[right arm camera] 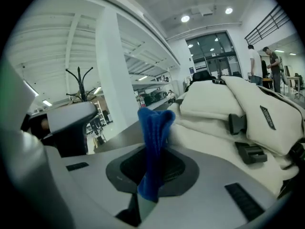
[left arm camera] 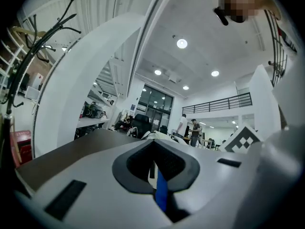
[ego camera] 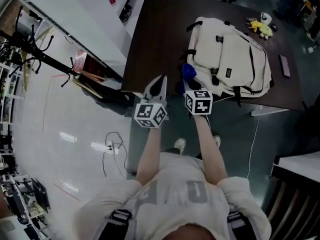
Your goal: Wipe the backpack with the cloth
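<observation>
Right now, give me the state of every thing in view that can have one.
Right gripper: shut on the cloth, next to the backpack.
Left gripper: fingers together; a blue sliver shows in their seam, cannot tell what it is.
cloth: bunched, standing upright out of the grip.
backpack: lying flat on the table, front up.

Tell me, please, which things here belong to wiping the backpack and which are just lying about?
In the job: backpack; cloth; right claw, shut on the cloth.
Lying about: yellow toy; pink slab; floor cable; coat rack.
</observation>
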`<state>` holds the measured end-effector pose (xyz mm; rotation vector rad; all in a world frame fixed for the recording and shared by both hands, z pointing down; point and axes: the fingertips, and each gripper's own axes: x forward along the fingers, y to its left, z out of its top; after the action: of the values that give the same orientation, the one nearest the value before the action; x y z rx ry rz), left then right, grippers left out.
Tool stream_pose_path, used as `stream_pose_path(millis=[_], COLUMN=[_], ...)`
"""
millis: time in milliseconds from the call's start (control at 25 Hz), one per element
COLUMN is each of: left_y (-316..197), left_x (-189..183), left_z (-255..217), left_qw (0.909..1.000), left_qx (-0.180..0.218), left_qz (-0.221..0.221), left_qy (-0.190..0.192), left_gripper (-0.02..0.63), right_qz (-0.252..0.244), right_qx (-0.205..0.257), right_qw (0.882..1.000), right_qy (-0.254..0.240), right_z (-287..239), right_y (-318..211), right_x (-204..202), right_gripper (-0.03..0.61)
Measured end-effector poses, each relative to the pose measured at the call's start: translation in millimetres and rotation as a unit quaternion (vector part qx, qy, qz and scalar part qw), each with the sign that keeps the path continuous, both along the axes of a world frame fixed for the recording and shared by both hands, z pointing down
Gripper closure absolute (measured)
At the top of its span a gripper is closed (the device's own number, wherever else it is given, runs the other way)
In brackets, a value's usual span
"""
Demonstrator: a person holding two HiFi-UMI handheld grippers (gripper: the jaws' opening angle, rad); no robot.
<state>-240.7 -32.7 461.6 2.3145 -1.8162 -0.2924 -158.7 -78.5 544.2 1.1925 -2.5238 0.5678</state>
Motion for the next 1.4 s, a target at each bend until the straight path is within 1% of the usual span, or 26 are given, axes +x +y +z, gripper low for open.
stream_pose_path(millis=[80, 200, 320, 440, 520, 600, 720, 880, 960, 1040, 1080, 1120, 1200, 1280, 1400], left_y=[-7, -18, -24, -31, -36, -40, -48, -55, -57, -61, -63, -65, -67, -70, -76], left_x=[5, 16, 41, 73, 95, 115, 135, 163, 180, 197, 205, 215, 236, 258, 284], left_z=[3, 5, 8, 11, 14, 13, 4, -3, -5, -5, -5, -5, -3, -5, -8], left_qw=[1.0, 0.9999, 0.9999, 0.9997, 0.9994, 0.9994, 0.9997, 1.0, 1.0, 1.0, 1.0, 1.0, 1.0, 0.9999, 0.9999], left_qx=[-0.002, -0.005, -0.01, -0.015, -0.022, -0.024, -0.015, -0.007, -0.005, -0.001, 0.001, 0.002, 0.002, 0.006, 0.011], left_qz=[-0.006, -0.011, 0.002, 0.02, 0.027, 0.025, 0.016, 0.005, 0.004, 0.001, -0.002, -0.004, -0.005, -0.005, -0.004], left_qy=[-0.001, 0.008, 0.007, 0.006, 0.0, -0.008, -0.005, 0.001, 0.0, 0.002, 0.005, 0.007, 0.007, 0.008, 0.008], left_gripper=[0.612, 0.612, 0.612, 0.612, 0.612, 0.612, 0.612, 0.612, 0.612, 0.612, 0.612, 0.612, 0.612, 0.612, 0.612], right_qz=[-0.01, -0.018, -0.016, -0.026, -0.03, -0.026, -0.021, -0.033, -0.016, 0.004, 0.002, -0.007, -0.029, -0.047, -0.044], right_qx=[-0.005, -0.015, -0.021, -0.021, -0.03, -0.041, -0.056, -0.074, -0.081, -0.086, -0.088, -0.091, -0.096, -0.094, -0.1], right_qw=[1.0, 1.0, 0.999, 0.999, 0.999, 0.998, 0.998, 0.997, 0.997, 0.996, 0.996, 0.995, 0.995, 0.994, 0.994], right_qy=[0.001, -0.018, -0.023, -0.021, -0.028, -0.026, -0.006, -0.012, 0.0, 0.03, 0.035, 0.027, 0.011, 0.018, 0.03], right_z=[4, 1, 0, -2, -4, -3, 3, 2, 6, 17, 22, 24, 26, 25, 30], right_y=[-4, -1, 5, 5, 5, 5, 0, -2, -8, -19, -24, -26, -26, -25, -34], right_x=[0, 6, 27, 49, 64, 84, 122, 158, 188, 227, 244, 255, 268, 278, 307], right_gripper=[0.535, 0.535, 0.537, 0.537, 0.537, 0.535, 0.535, 0.535, 0.535, 0.535, 0.537, 0.535, 0.535, 0.535, 0.535])
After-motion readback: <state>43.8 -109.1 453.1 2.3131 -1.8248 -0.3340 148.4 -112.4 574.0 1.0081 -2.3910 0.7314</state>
